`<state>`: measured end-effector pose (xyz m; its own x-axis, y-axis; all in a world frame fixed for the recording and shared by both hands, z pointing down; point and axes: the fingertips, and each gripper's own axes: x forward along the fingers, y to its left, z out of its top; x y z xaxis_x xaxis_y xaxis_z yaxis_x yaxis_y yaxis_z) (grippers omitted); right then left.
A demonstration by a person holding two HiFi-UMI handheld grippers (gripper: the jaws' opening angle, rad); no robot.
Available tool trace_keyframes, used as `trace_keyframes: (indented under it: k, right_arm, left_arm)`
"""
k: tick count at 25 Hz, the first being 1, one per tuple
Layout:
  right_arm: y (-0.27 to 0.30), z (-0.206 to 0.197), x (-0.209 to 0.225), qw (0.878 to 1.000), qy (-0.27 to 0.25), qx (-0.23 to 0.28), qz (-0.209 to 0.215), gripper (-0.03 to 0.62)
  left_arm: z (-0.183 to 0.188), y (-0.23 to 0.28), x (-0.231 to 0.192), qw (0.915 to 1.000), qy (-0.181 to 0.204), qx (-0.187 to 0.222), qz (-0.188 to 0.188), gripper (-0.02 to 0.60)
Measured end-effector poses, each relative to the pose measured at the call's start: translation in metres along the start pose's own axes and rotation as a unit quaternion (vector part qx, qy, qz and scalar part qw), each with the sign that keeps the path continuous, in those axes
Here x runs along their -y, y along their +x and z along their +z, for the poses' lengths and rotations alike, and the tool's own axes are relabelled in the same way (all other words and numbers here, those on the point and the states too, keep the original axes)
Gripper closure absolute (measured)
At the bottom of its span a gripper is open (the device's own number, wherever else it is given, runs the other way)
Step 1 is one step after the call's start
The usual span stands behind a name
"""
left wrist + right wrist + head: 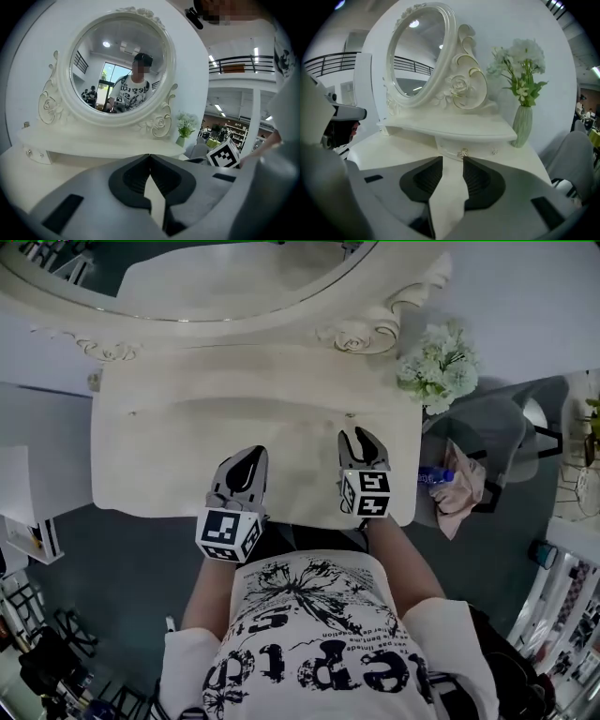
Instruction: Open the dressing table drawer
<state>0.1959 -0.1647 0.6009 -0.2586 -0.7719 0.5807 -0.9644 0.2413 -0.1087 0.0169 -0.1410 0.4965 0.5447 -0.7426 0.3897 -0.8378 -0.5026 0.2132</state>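
Grey right tongs [451, 160] stand parted and empty, facing the small cream wooden drawer [452, 146] tucked under the mirror shelf [454, 129]. It looks stiff, light, likely sliding straight out. Its little glinting knob [462, 153] is the hold, though probably slippery. Left tongs [150, 156] are pinched together, empty, over the cream tabletop [169, 456]. A ribbed pale-green vase [523, 125] holds white flowers [520, 58].
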Motion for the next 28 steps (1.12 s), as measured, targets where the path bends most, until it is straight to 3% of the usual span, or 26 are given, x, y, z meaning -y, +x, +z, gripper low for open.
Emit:
trace_keyframes:
  k: [10,14,28]
  right_arm:
    - [0.046,-0.004,0.022,0.997,0.059,-0.038,-0.022,0.453]
    - [0.048,-0.002,0.024,0.996,0.06,-0.047,-0.039,0.488]
    - [0.028,-0.019,0.013,0.996,0.058,-0.055,-0.034,0.491]
  left_arm:
    - [-0.013,0.016,-0.001,0.9997,0.003,-0.015,0.016,0.563]
    - [-0.015,0.017,0.002,0.9997,0.004,-0.02,0.015,0.563]
    - [-0.02,0.009,0.013,0.9995,0.016,-0.029,0.002,0.563]
